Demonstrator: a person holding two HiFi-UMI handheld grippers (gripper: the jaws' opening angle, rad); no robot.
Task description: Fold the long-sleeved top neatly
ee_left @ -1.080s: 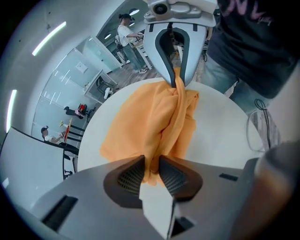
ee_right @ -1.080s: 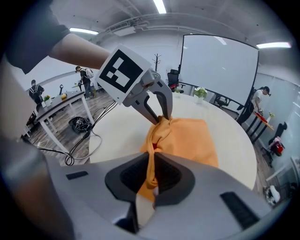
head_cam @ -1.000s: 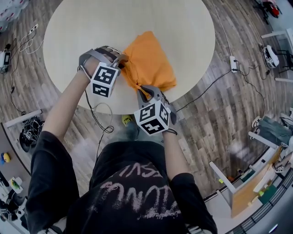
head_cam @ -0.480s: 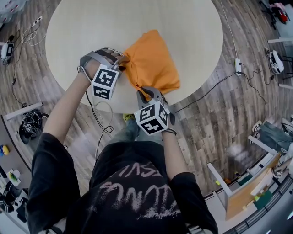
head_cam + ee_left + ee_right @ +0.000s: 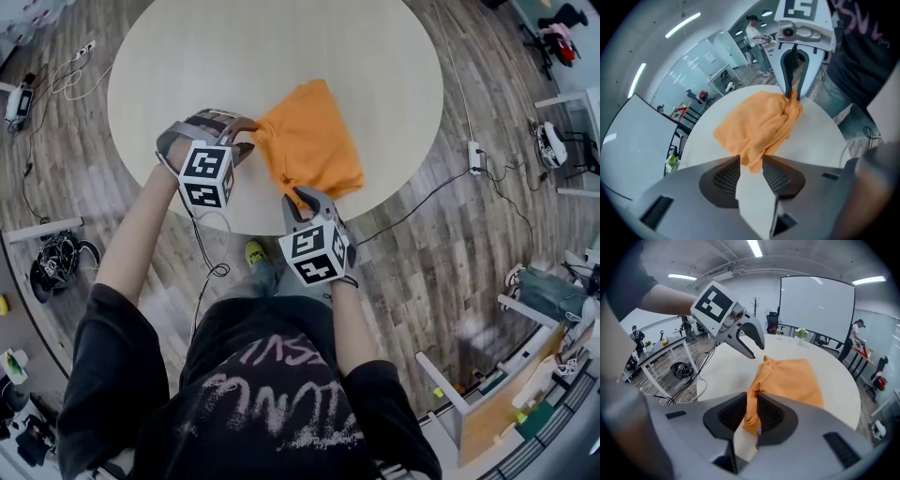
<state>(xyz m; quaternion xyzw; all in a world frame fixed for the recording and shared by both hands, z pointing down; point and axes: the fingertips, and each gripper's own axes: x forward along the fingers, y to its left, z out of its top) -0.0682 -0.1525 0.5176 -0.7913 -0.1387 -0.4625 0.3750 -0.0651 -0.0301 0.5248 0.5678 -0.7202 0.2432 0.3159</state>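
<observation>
Top (image 5: 309, 141) is down to a compact orange bundle, lying on the table (image 5: 187, 56) toward its near edge, a bit right of the table's centre. Both grippers are on the side of the bundle closest to that edge. Makes sense to me, since that's the side you'd grab to carry a fold over.

Left gripper (image 5: 751, 160) is at the bundle's left corner, further in from the table's rim. Its jaws have just been opening and stand fairly wide. A small tip of cloth pokes up between them, but in the right gripper view the pads look clear of it, so I read it as let go, not held.

Right gripper (image 5: 752, 397) sits almost at the table's near rim. Its jaws have been opening too, but they're narrow and the cloth fills the gap pad to pad — I'd call that a light pinch on the top's bunched corner. My guess at the reason is that one hand pins the layers while the other frees itself, so nothing slides.

The fold looks mostly done, though the side by the table's near edge is rumpled rather than flat. What's left, I reckon, is releasing and maybe smoothing. The risk is a pad snagging the fabric and dragging the bundle off the rim.
</observation>
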